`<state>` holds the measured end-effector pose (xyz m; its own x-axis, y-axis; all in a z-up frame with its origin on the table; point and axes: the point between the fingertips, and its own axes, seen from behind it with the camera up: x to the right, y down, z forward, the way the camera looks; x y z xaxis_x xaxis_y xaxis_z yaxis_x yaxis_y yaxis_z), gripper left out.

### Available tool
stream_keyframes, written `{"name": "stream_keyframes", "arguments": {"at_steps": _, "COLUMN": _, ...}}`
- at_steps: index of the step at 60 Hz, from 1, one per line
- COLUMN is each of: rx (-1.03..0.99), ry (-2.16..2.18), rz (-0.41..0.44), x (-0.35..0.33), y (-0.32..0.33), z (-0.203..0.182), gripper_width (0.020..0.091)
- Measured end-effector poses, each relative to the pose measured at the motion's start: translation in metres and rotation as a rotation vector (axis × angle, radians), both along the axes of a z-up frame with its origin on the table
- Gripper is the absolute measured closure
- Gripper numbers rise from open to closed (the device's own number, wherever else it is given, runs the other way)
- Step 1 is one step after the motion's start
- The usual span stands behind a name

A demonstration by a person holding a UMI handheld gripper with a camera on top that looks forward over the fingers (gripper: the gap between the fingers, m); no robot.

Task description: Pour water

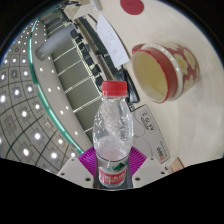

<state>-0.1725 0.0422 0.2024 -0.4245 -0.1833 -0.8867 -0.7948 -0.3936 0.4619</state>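
Rising upright between the gripper's [112,172] two fingers is a clear plastic water bottle with a red screw cap and a red-and-green label [112,128], and the magenta pads [92,160] are pressing against its lower body on both sides, so the fingers are clenched on it. Beyond the bottle, a round red-and-cream cup with a wide open mouth [159,66] is sitting on the pale tabletop [195,130], well apart from the bottle.
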Motion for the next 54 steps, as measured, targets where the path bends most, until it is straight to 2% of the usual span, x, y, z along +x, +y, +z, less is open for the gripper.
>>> {"name": "stream_keyframes", "arguments": {"at_steps": 11, "rx": 0.178, "ry": -0.471, "rz": 0.029, "x": 0.031, "y": 0.008, "z": 0.031, "gripper_width": 0.0721}}
{"name": "stream_keyframes", "arguments": {"at_steps": 22, "rx": 0.344, "ry": -1.052, "rz": -0.047, "x": 0.122, "y": 0.02, "z": 0.062, "gripper_width": 0.072}}
{"name": "stream_keyframes", "arguments": {"at_steps": 27, "rx": 0.379, "ry": -1.331, "rz": -0.074, "x": 0.17, "y": 0.025, "z": 0.059, "gripper_width": 0.072}}
{"name": "stream_keyframes", "arguments": {"at_steps": 33, "rx": 0.368, "ry": -1.631, "rz": -0.094, "x": 0.225, "y": 0.034, "z": 0.038, "gripper_width": 0.072}}
{"name": "stream_keyframes", "arguments": {"at_steps": 40, "rx": 0.309, "ry": -1.894, "rz": -0.072, "x": 0.281, "y": 0.04, "z": -0.008, "gripper_width": 0.072}}
{"name": "stream_keyframes", "arguments": {"at_steps": 45, "rx": 0.271, "ry": -1.973, "rz": -0.038, "x": 0.303, "y": 0.046, "z": -0.052, "gripper_width": 0.0721}}
{"name": "stream_keyframes", "arguments": {"at_steps": 54, "rx": 0.215, "ry": -1.999, "rz": 0.022, "x": 0.32, "y": 0.041, "z": -0.105, "gripper_width": 0.0721}}
